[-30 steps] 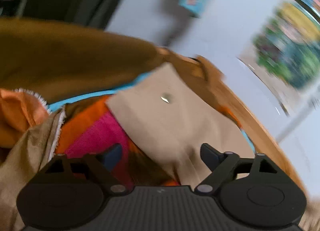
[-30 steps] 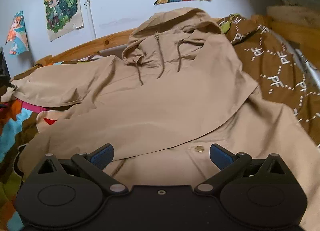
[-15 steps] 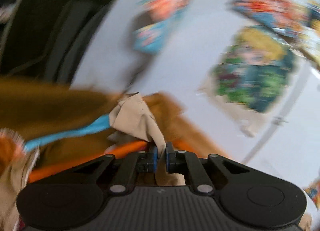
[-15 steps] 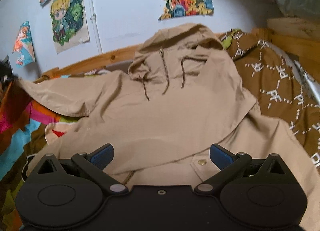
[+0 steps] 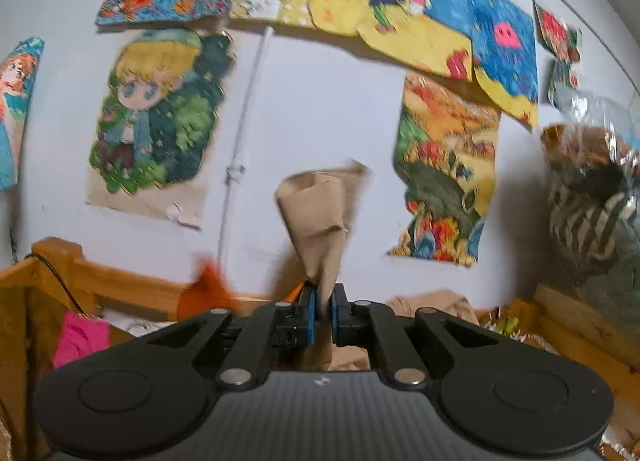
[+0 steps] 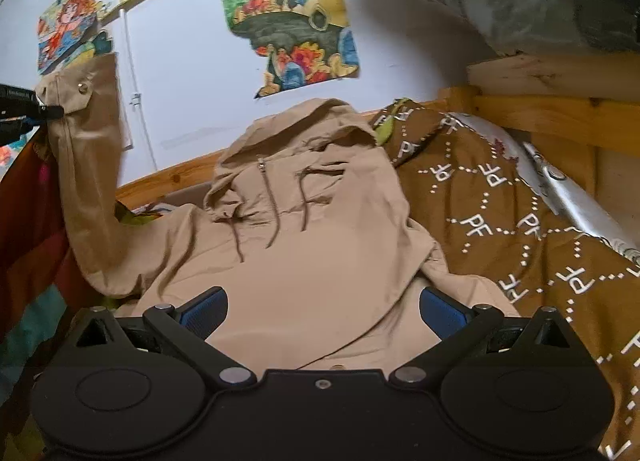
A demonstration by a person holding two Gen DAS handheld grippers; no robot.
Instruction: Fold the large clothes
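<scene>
The raised sleeve is standing as a curtain at the left, pinched by the left gripper. Ahead of the right gripper, whose jaws are gaping, the jacket front is lying unobstructed. The wooden bed rail and poster-covered wall are hemming in the far side.

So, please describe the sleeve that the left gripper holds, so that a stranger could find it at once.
Start at the tan hooded jacket spread on the bed. Follow its sleeve up the side away from the brown lettered blanket. Its cuff, with a metal snap, is pinched in the left gripper; it is the only part lifted off the bed.
</scene>
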